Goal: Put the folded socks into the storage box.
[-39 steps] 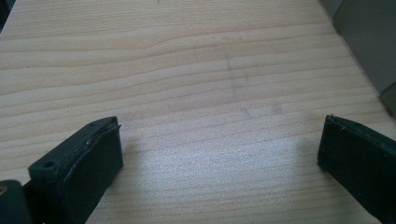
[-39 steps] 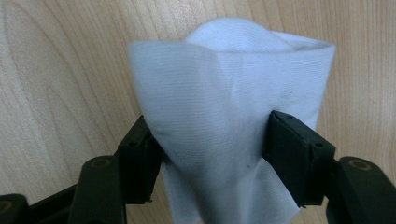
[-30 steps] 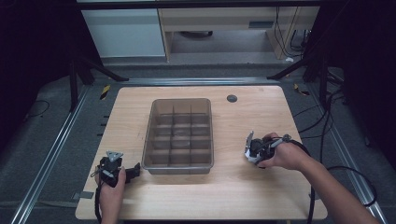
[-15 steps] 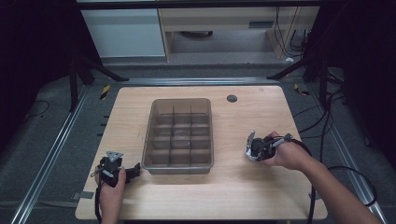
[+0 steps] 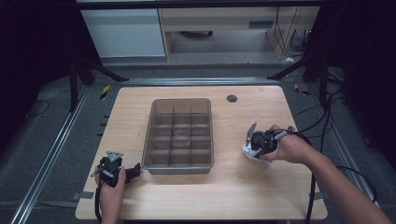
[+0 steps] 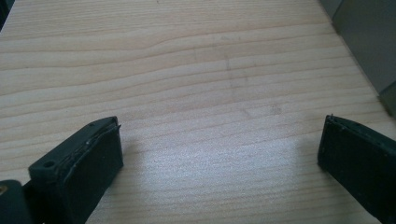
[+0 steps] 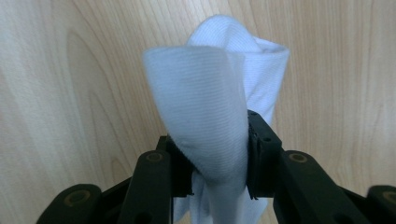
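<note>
Right gripper view puts a white cloth [image 7: 219, 102] straight in front of us: a soft ribbed piece, folded over on itself, pinched between the two black jaws of the right tongs [image 7: 218, 156], which are closed on it. Its upper fold stands up beyond the jaws, and pale wood grain lies behind it. From the high view we see the same white cloth [image 5: 247, 150] at the tip of the right tongs [image 5: 254, 142], low over the right half of the desk [image 5: 280, 112], right of the tray and apart from it. We cannot tell from there whether the cloth touches the wood. The person's right hand [image 5: 287, 148] wraps the tool, the forearm coming in from the lower right corner and a cable running off to the right.

Out from there, a grey-brown translucent tray [image 5: 180, 135] with a grid of compartments sits at the middle of the desk, long side running away from us. A small dark round disc [image 5: 232, 98] lies near the far edge, right of the tray.

At the near left, the left hand [image 5: 112, 186] holds the left tongs [image 5: 135, 170] just beside the tray's near left corner. In the left gripper view the left tongs [image 6: 219, 154] stand wide apart with nothing between them, bare wood below, and a wall of the tray [image 6: 369, 42] at the upper right.
</note>
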Motion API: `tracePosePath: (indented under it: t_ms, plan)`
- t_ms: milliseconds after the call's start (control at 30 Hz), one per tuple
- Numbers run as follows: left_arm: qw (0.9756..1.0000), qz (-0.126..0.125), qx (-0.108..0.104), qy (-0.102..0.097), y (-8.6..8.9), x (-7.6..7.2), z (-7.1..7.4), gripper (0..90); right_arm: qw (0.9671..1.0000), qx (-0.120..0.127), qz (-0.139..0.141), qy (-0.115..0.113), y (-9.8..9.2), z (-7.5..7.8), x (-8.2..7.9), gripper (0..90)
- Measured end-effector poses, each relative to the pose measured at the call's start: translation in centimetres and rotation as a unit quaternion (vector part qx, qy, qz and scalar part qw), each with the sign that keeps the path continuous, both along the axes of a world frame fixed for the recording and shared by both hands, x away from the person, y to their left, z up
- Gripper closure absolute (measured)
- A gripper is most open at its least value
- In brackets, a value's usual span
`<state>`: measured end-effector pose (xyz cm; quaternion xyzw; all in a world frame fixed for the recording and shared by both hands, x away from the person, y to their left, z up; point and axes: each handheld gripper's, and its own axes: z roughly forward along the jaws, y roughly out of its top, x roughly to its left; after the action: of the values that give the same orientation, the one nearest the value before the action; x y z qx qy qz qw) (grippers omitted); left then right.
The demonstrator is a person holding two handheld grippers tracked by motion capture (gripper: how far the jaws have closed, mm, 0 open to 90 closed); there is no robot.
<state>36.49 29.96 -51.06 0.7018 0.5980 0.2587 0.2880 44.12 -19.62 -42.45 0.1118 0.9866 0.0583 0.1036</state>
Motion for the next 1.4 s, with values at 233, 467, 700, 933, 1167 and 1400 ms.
tracePosePath:
  t_ms: [233,467,700,933,1167,1400]
  plan:
    - [1.0,-0.001,0.001,0.0,0.0,0.0,0.0,0.0,0.9997,0.001,0.023,-0.01,1.7,2.6,-0.7,67.5]
    - [1.0,0.001,-0.001,0.0,0.0,0.0,0.0,0.0,0.9991,-0.001,0.042,-0.01,3.7,4.8,-0.9,67.4]
    - [1.0,0.0,0.0,0.0,0.0,0.0,0.0,0.0,0.9988,0.007,0.048,0.008,5.0,6.3,-0.6,67.4]
    - [1.0,0.0,-0.001,0.0,0.0,0.0,0.0,0.0,0.998,0.024,0.056,0.019,6.8,7.7,0.1,67.4]
    - [1.0,0.0,-0.001,0.0,0.0,0.0,0.0,0.0,0.9964,0.041,0.068,0.029,8.1,8.5,0.4,67.4]
    - [1.0,0.0,-0.001,0.0,0.0,0.0,0.0,0.0,0.9949,0.05,0.08,0.035,9.3,8.7,0.4,67.4]
